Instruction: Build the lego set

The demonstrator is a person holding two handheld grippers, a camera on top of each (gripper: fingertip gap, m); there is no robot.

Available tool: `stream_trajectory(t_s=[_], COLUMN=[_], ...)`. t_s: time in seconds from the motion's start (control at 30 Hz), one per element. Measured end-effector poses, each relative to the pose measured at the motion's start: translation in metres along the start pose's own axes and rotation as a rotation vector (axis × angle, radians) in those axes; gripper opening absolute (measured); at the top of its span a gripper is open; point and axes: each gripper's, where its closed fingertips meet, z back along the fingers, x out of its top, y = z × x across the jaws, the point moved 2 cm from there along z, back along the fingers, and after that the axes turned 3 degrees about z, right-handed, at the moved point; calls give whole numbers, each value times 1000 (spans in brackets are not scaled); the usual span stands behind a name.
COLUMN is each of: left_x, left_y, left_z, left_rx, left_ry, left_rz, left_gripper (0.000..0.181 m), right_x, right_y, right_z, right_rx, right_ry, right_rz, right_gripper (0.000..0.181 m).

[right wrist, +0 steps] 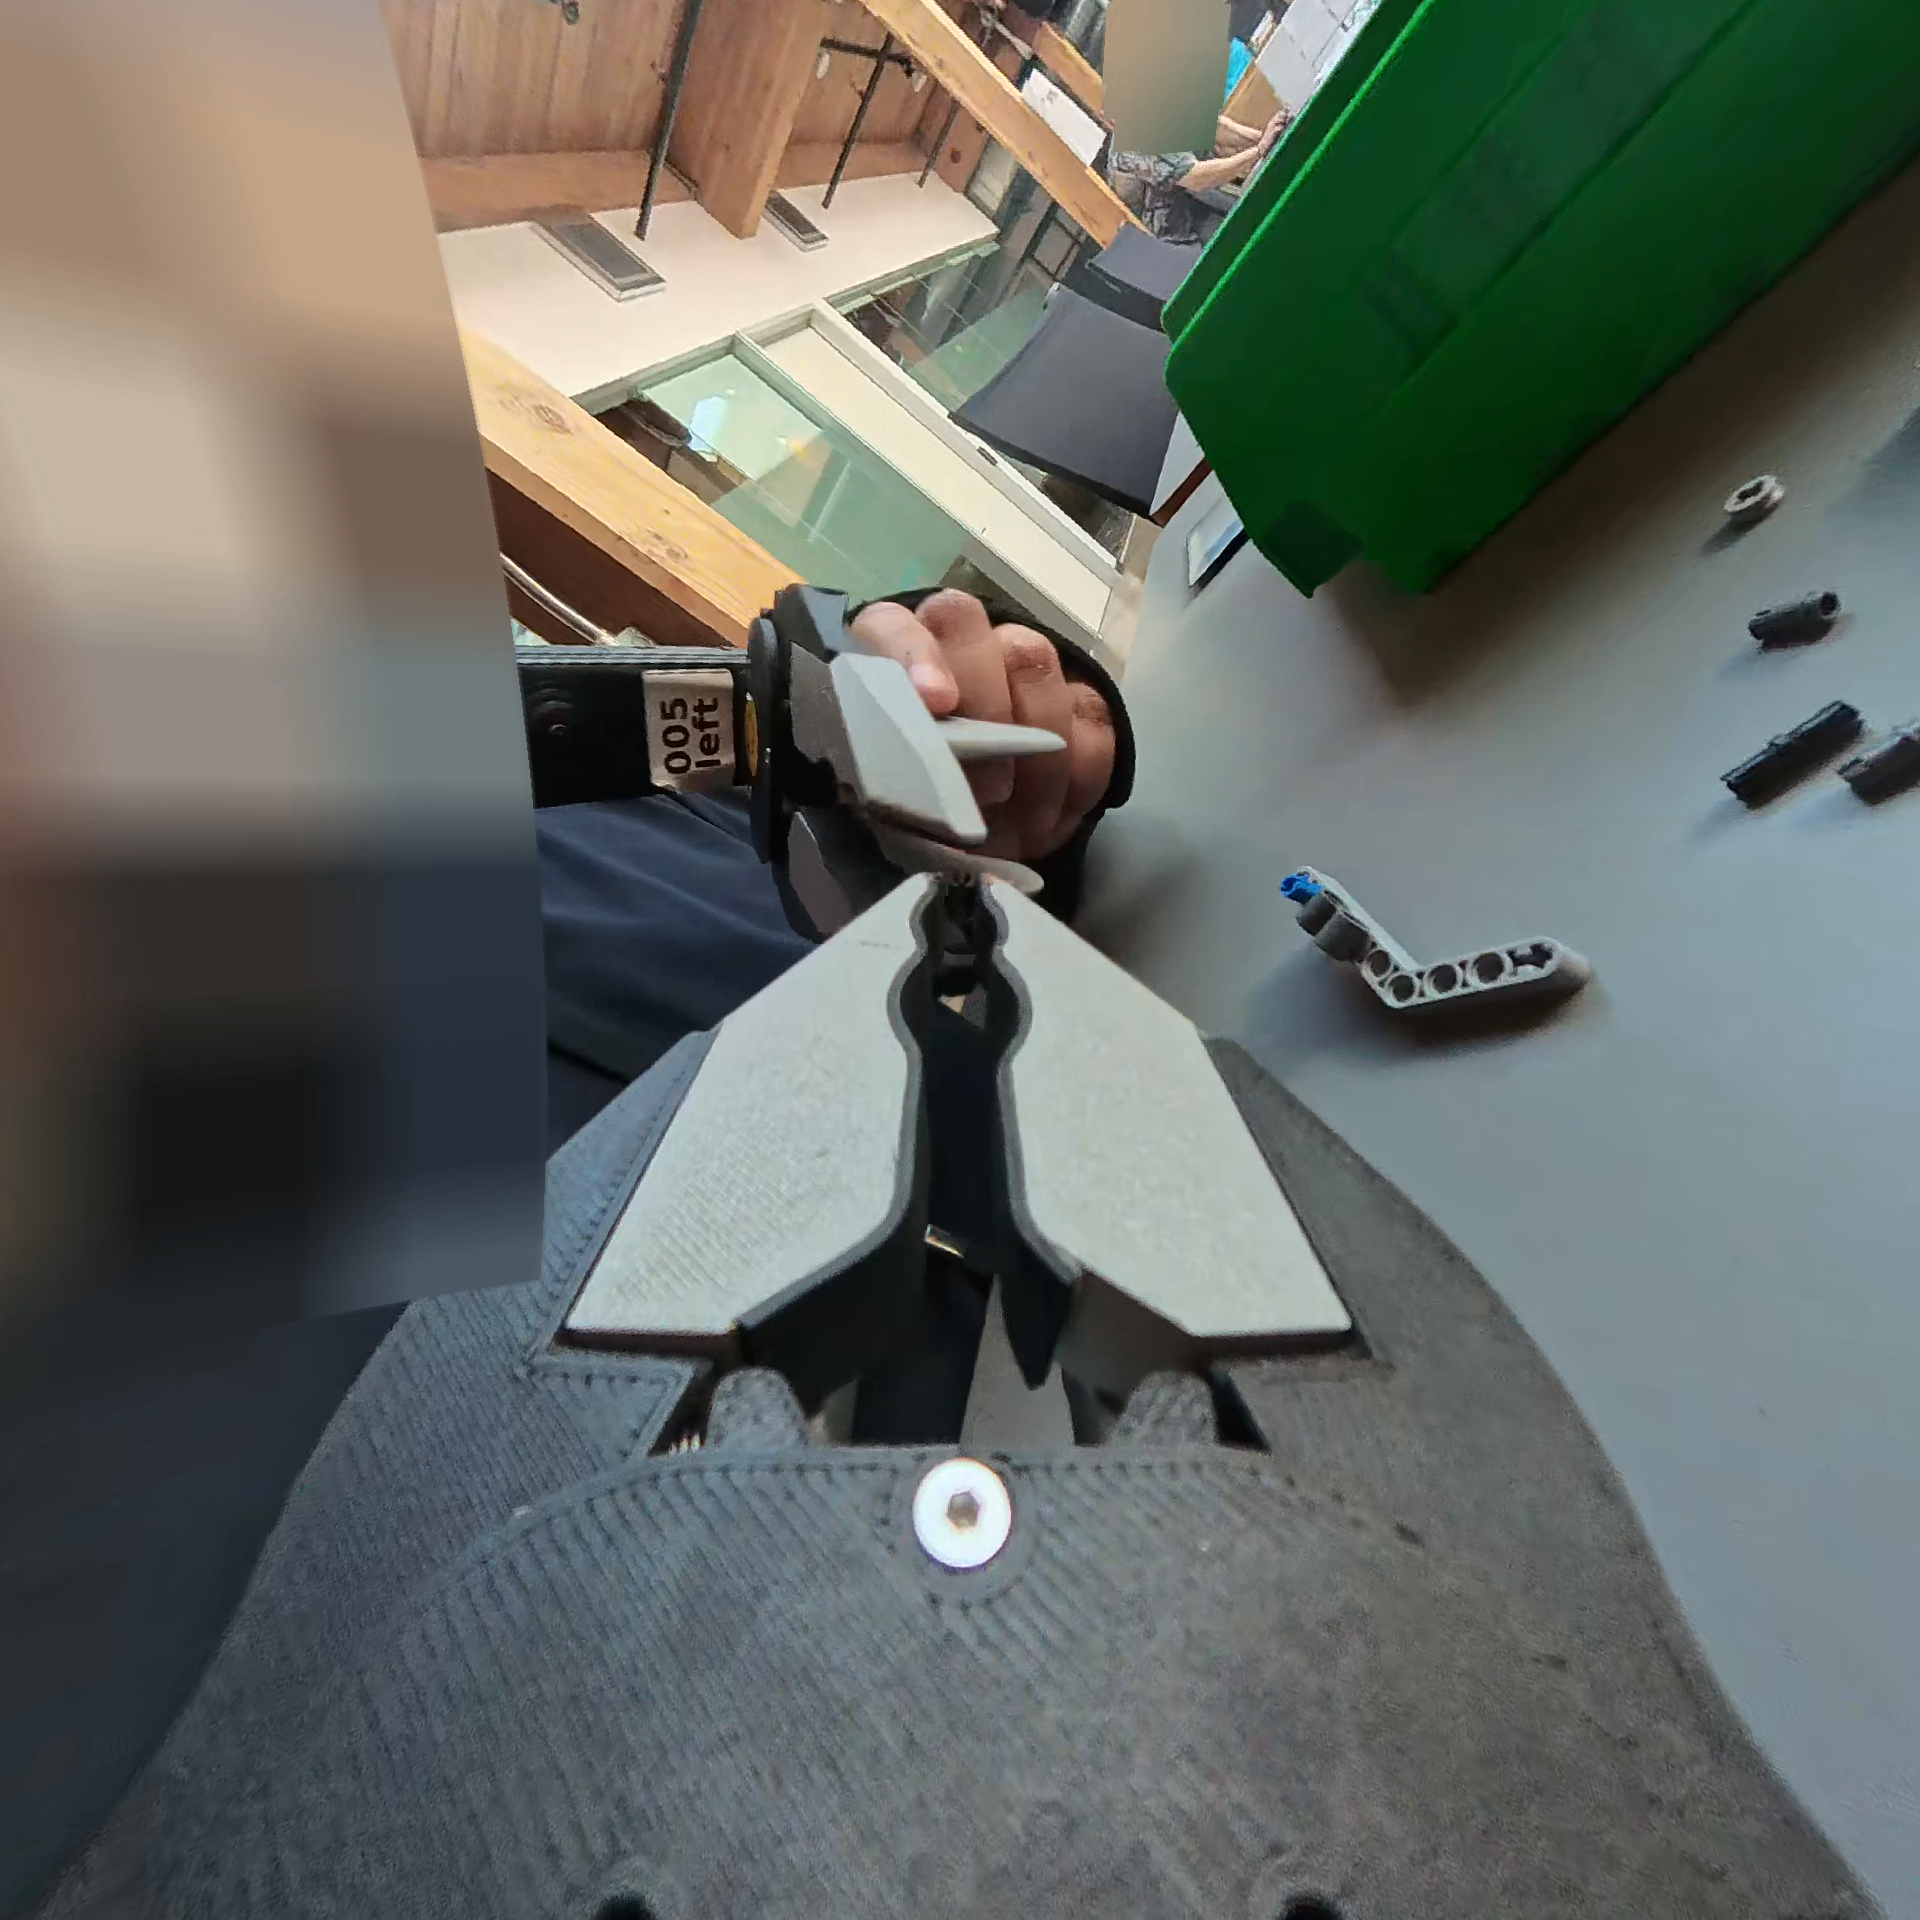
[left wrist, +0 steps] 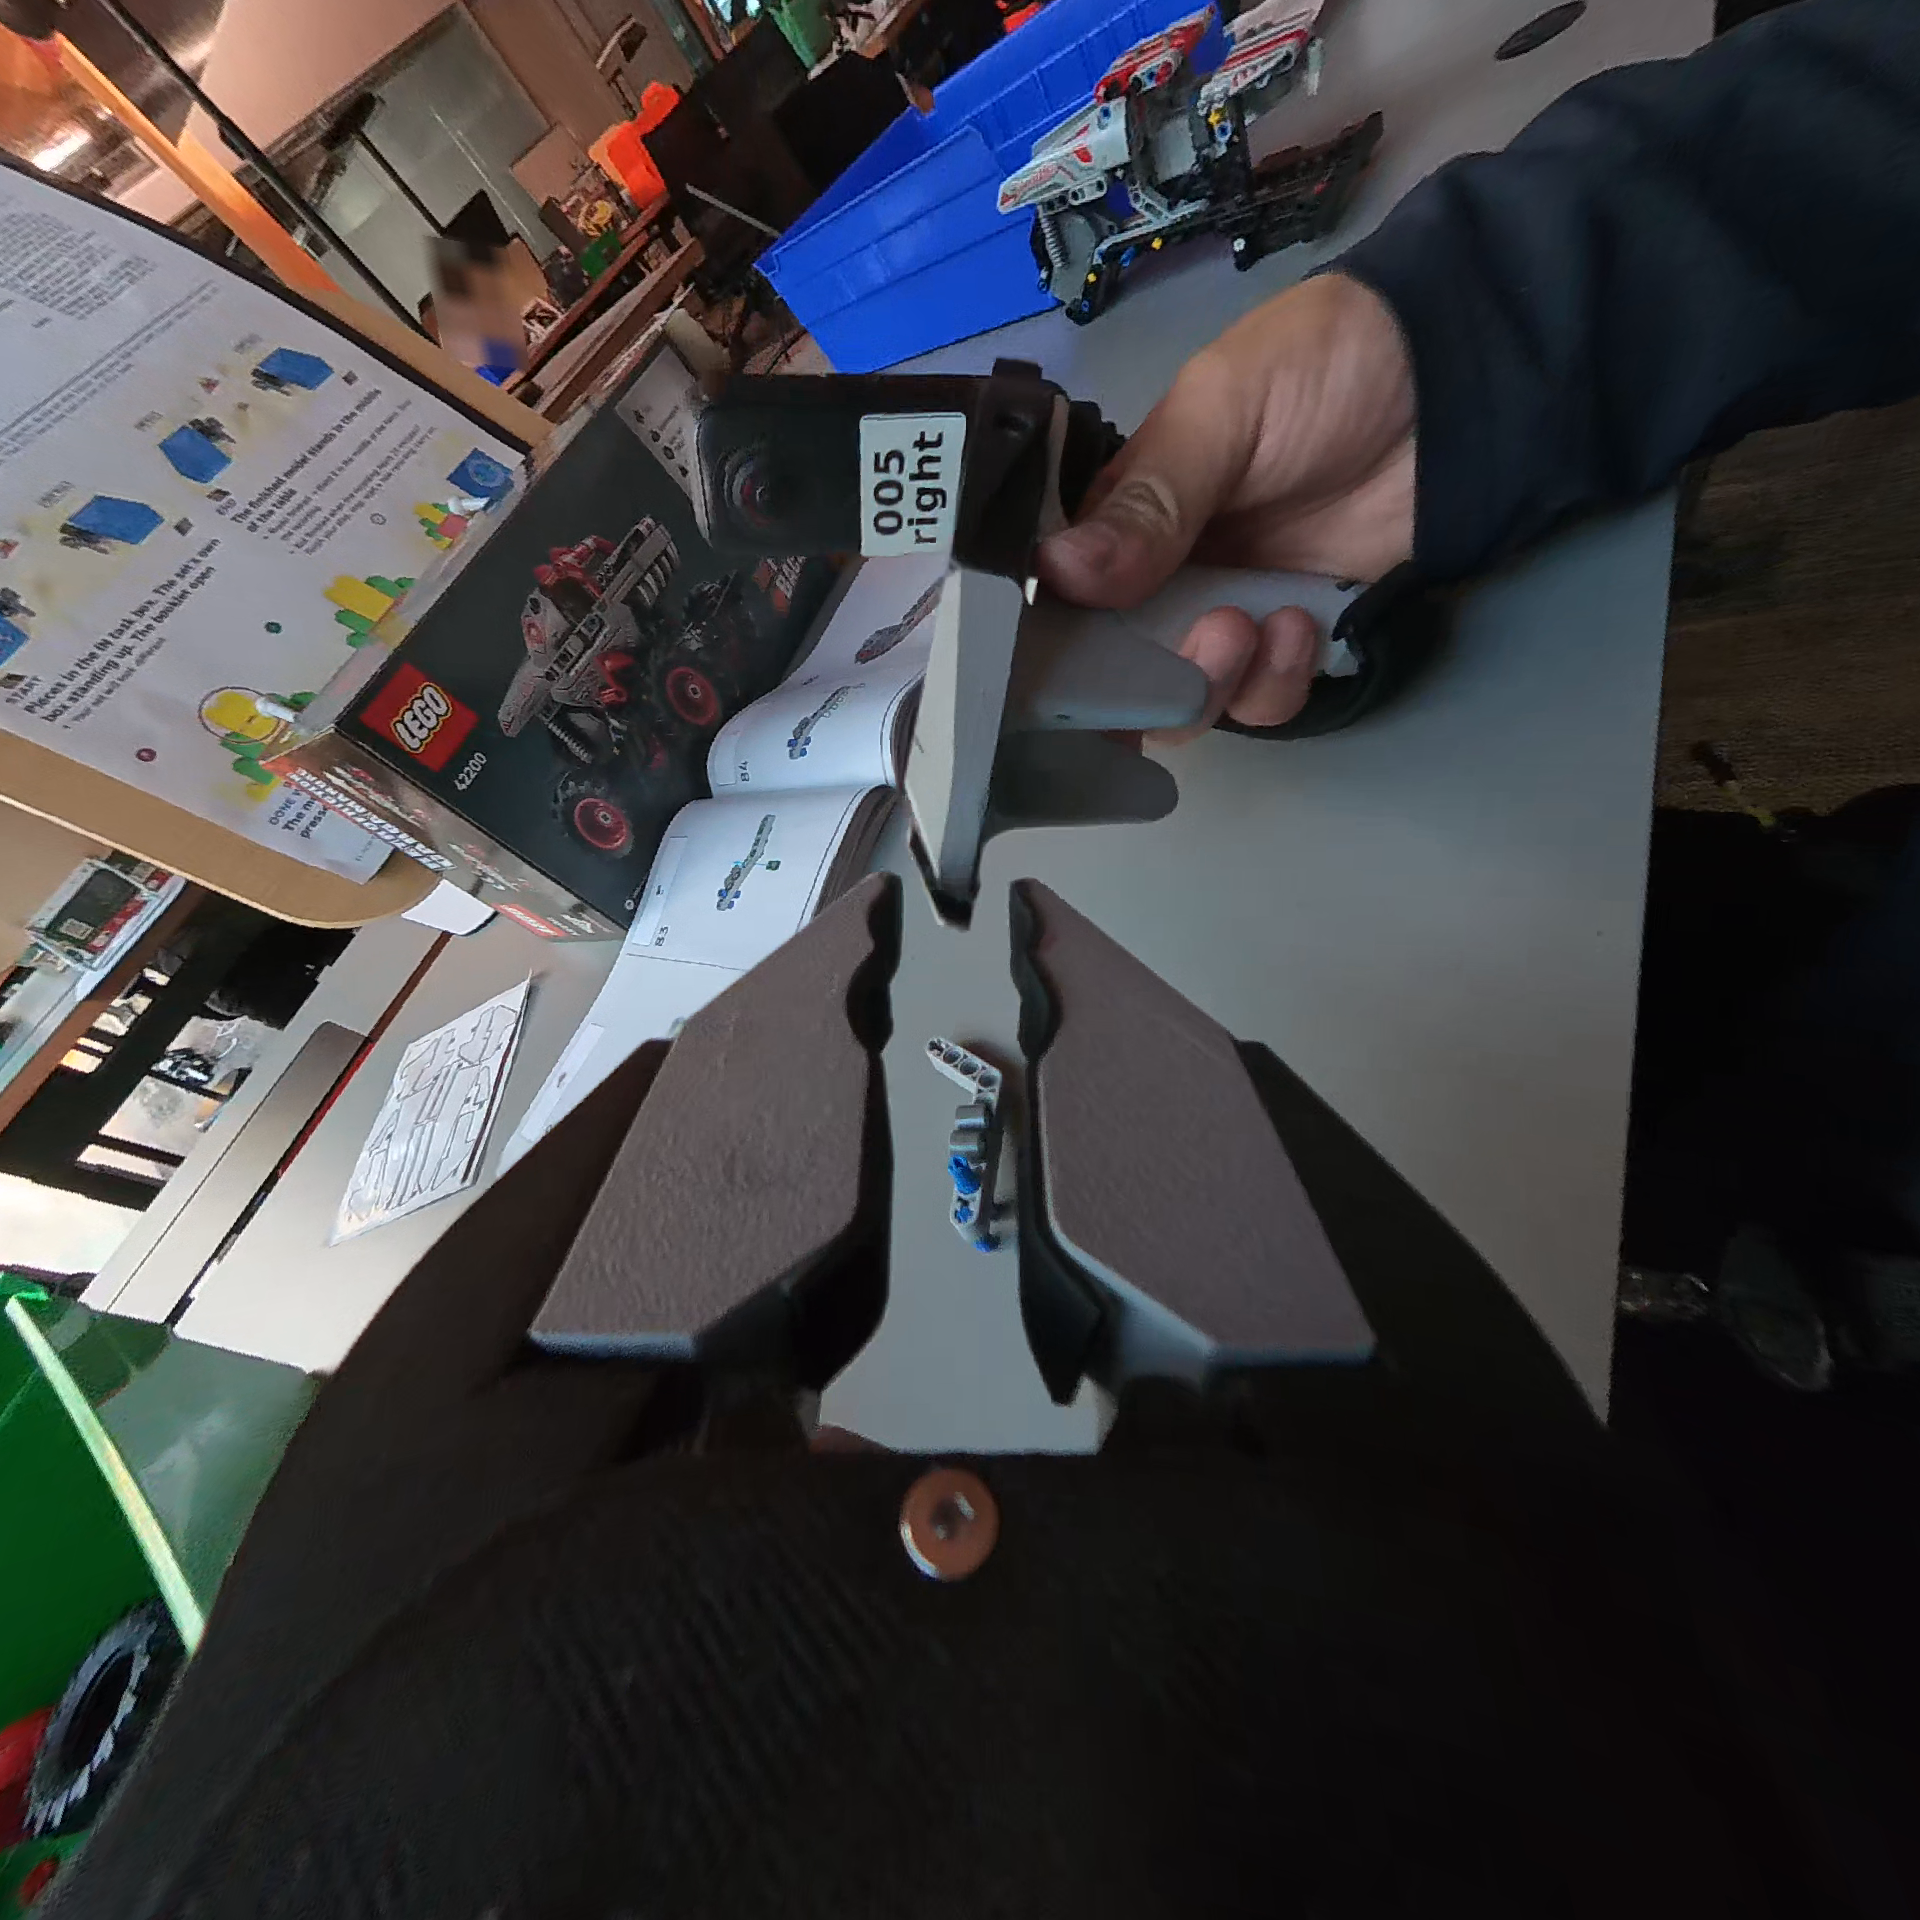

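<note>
**Now the two tongs meet over a small black piece**

Closest in the right wrist view, the right tongs [right wrist: 957, 914] are clenched on a small black piece [right wrist: 961, 940] at their very tips. It is too small and dark to say what kind of piece it is. The left tongs [left wrist: 954, 902] are held apart, with nothing between them, and the right tips poke in just ahead of the gap.

Down on the grey table [left wrist: 1351, 935], under the left tongs, lies a bent grey beam with round holes and a blue pin at one end [left wrist: 971, 1138]. A little farther off lie a few loose black pins [right wrist: 1792, 750] and a small grey ring [right wrist: 1753, 496].

Farther away, an open white instruction booklet [left wrist: 774, 831] lies beside the dark set box [left wrist: 540, 675], and the half-built grey and red truck [left wrist: 1153, 156] waits by a blue bin [left wrist: 914, 229].

It looks like a hand-over or a fitting step. Next, the left tongs probably need to close gently on the black piece, or steady the beam.
</note>
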Motion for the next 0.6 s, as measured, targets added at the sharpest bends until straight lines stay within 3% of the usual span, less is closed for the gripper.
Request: stream_trajectory(t_s=[0.03,0.6], left_x=[2,-6], left_y=[0,-5], left_z=[0,-6], left_rx=[-3,-101], left_ry=[-6,-22], left_rz=[-3,-5], left_gripper=[14,7], right_x=[-2,-1], right_y=[-2,-7], right_z=[-1,9], right_rx=[-9,-89], right_ry=[11,115], right_rz=[-1,47], right_gripper=[1,4])
